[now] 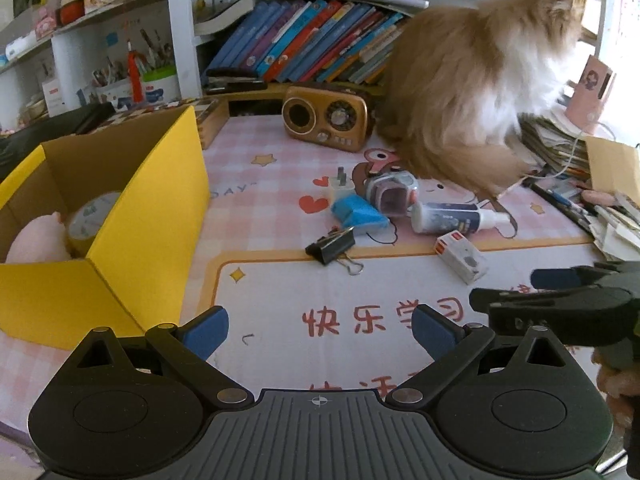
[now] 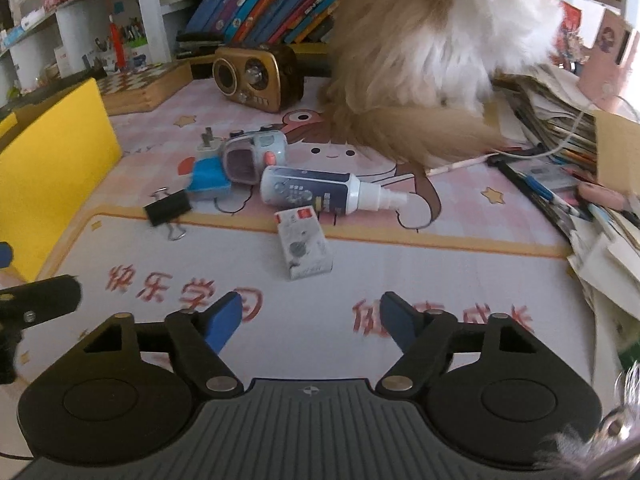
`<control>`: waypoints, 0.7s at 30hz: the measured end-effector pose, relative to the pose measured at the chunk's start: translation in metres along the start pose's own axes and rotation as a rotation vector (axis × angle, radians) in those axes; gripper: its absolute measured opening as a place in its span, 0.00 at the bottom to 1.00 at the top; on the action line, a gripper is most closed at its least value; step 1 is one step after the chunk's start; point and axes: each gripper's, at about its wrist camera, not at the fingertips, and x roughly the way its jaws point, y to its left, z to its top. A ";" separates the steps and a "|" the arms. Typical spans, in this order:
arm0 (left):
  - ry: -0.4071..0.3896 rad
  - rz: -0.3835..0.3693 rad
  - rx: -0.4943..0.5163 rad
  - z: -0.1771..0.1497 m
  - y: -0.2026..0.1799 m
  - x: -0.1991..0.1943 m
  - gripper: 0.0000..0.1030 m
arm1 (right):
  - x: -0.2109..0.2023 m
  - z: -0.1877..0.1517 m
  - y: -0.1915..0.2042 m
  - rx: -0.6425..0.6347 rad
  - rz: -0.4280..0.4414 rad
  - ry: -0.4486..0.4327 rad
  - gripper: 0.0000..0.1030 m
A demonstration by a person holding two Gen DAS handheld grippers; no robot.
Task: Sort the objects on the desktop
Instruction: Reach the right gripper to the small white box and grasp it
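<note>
A loose pile lies on the pink desk mat: a black binder clip point(image 1: 332, 246) point(image 2: 168, 208), a blue pad point(image 1: 358, 212), a white plug point(image 2: 208, 144), a small grey toy camera point(image 2: 254, 156), a white spray bottle point(image 2: 316, 188) on its side and a small white carton point(image 2: 304, 246). My left gripper point(image 1: 320, 324) hovers open over the mat, short of the clip, with nothing between its fingers. My right gripper point(image 2: 311, 308) is open and holds nothing, just short of the carton. A yellow cardboard box point(image 1: 148, 208) at the left holds a tape roll point(image 1: 90, 216) and something pink.
A fluffy orange and white cat point(image 1: 472, 80) sits at the back right, its tail near the pile. A gold retro radio point(image 1: 324, 118) stands behind the pile, books on the shelf beyond. Stacked papers and pens point(image 2: 560, 120) crowd the right edge. A wooden chessboard box point(image 2: 140, 84) lies back left.
</note>
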 end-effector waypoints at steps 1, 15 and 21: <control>0.006 0.004 0.002 0.001 -0.001 0.002 0.97 | 0.007 0.003 -0.002 -0.005 0.006 0.006 0.68; 0.042 0.047 -0.001 0.013 -0.007 0.021 0.97 | 0.047 0.024 0.000 -0.144 0.088 -0.015 0.27; 0.043 0.050 0.005 0.020 -0.014 0.034 0.97 | 0.036 0.025 -0.013 -0.111 0.117 -0.044 0.27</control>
